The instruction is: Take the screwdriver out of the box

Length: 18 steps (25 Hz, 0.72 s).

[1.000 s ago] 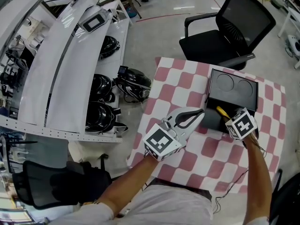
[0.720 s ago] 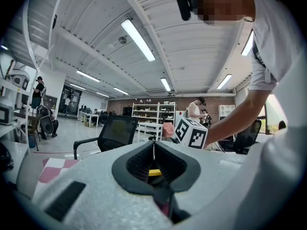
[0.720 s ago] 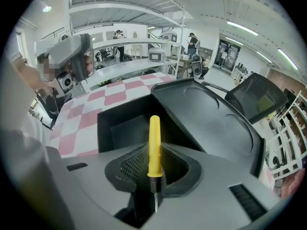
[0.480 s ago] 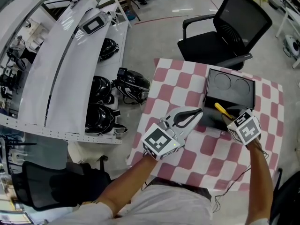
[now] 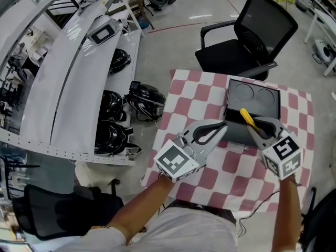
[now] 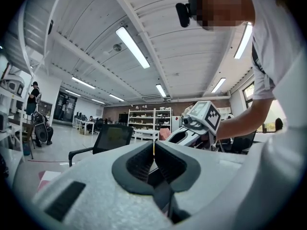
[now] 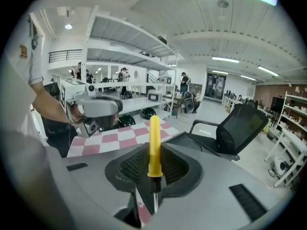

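Note:
A black box (image 5: pixel 262 96) lies open on the pink-and-white checked table (image 5: pixel 191 105), its lid showing two round recesses. The screwdriver has a yellow handle (image 5: pixel 247 118) (image 7: pixel 154 143) and a thin metal shaft. My right gripper (image 5: pixel 255 127) (image 7: pixel 154 166) is shut on it just below the handle and holds it in the air above the box's near side, handle pointing away from me. My left gripper (image 5: pixel 221 126) (image 6: pixel 153 153) hovers beside the box's left front corner, its pads together with nothing between them.
A black office chair (image 5: pixel 249 33) stands behind the table. White shelving (image 5: pixel 68 77) with several black helmets (image 5: pixel 113 96) runs along the left. The table's left edge drops to the floor. In the left gripper view a person leans over the scene.
My right gripper has risen out of the box with the screwdriver and drawn toward me. The left gripper has lifted slightly.

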{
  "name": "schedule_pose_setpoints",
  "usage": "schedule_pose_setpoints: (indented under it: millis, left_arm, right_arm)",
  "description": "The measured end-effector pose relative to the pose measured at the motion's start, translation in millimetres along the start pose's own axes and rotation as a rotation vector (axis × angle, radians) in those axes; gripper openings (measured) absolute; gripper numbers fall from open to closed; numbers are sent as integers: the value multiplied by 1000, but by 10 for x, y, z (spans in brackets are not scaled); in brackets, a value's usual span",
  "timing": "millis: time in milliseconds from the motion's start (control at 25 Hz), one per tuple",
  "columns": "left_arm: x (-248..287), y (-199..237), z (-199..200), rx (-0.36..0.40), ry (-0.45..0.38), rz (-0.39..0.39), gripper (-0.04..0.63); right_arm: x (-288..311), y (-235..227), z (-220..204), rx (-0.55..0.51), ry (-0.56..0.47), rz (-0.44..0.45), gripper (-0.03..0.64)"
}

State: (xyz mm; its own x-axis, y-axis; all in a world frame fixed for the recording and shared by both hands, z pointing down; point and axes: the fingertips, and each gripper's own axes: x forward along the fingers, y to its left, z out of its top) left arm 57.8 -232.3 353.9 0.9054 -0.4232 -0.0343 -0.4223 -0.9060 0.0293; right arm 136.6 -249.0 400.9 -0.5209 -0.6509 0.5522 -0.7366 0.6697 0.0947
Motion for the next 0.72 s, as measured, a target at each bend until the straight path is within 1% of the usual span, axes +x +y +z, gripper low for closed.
schedule_pose_setpoints:
  millis: [120, 320, 480, 720]
  left_arm:
    - [-16, -69, 138, -16, -19, -6, 20]
    - [-56, -189, 364, -8, -47, -22, 20]
    - [-77, -291, 526, 10, -70, -38, 20]
    - [-177, -471, 757, 35, -107, -72, 20]
  right_arm:
    - [-229, 81, 258, 22, -118, -15, 72]
    - [-643, 183, 598, 59, -301, -42, 72]
    - [-911, 248, 744, 59, -392, -61, 72]
    - [-1194, 487, 908, 56, -521, -77, 72]
